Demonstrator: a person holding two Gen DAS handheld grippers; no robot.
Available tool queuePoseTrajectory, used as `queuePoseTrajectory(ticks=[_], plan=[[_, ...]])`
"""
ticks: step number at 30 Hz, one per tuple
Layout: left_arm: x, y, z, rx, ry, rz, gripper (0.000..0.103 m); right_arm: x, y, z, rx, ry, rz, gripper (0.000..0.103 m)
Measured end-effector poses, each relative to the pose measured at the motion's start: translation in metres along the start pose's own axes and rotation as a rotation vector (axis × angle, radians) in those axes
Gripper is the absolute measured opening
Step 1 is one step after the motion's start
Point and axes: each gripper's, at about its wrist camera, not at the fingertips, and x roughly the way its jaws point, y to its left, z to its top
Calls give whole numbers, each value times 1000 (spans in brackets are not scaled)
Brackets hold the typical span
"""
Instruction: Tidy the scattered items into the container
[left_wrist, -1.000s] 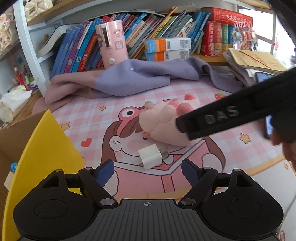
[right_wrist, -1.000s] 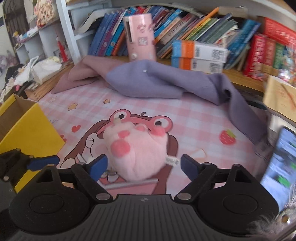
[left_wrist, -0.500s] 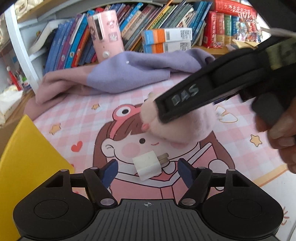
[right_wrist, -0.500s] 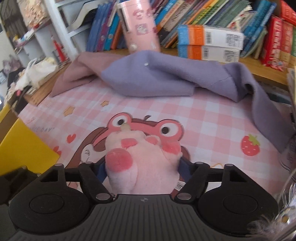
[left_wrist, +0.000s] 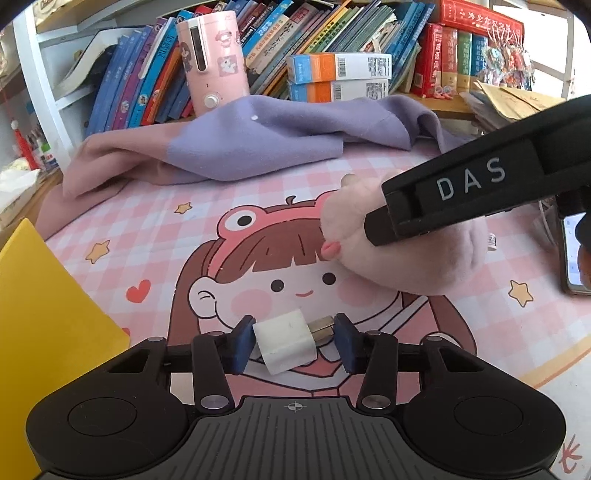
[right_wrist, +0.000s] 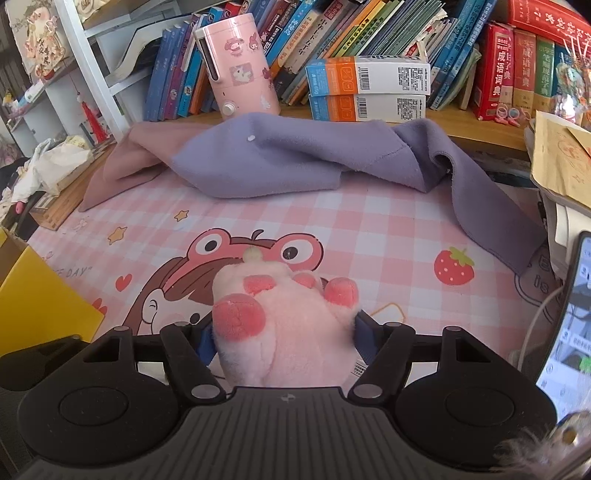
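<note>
A white charger plug (left_wrist: 284, 345) lies on the pink cartoon mat (left_wrist: 155, 229), metal prongs pointing right. My left gripper (left_wrist: 295, 341) straddles it, jaws closing; one blue pad touches the white body, the other meets the prongs. A pink plush paw (right_wrist: 280, 325) with rosy toe pads sits between the closing jaws of my right gripper (right_wrist: 284, 339), whose pads sink into its sides. In the left wrist view the plush paw (left_wrist: 424, 258) lies just beyond the plug, under the right gripper's black body (left_wrist: 461, 199). The yellow box (left_wrist: 44, 314) stands at the left, also in the right wrist view (right_wrist: 37, 295).
A purple and pink cloth (right_wrist: 295, 162) lies bunched along the mat's far side. Behind it stand a pink cylindrical appliance (right_wrist: 236, 62), stacked orange-blue cartons (right_wrist: 369, 92) and rows of books. A lit phone (right_wrist: 569, 314) and brown envelopes (right_wrist: 561, 158) crowd the right edge.
My left gripper came down around the plug and its jaws narrowed onto it. The right gripper moved up to the plush paw and closed on its sides.
</note>
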Motion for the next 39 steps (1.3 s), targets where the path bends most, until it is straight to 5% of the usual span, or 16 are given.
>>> queuePoseTrajectory(ticks=[20, 39], plan=[[-93, 8, -21, -14, -61, -94, 44, -75, 25, -28, -33, -75, -1, 65], [-190, 32, -77, 22, -178, -122, 44, -162, 74, -98, -54, -119, -79, 65]])
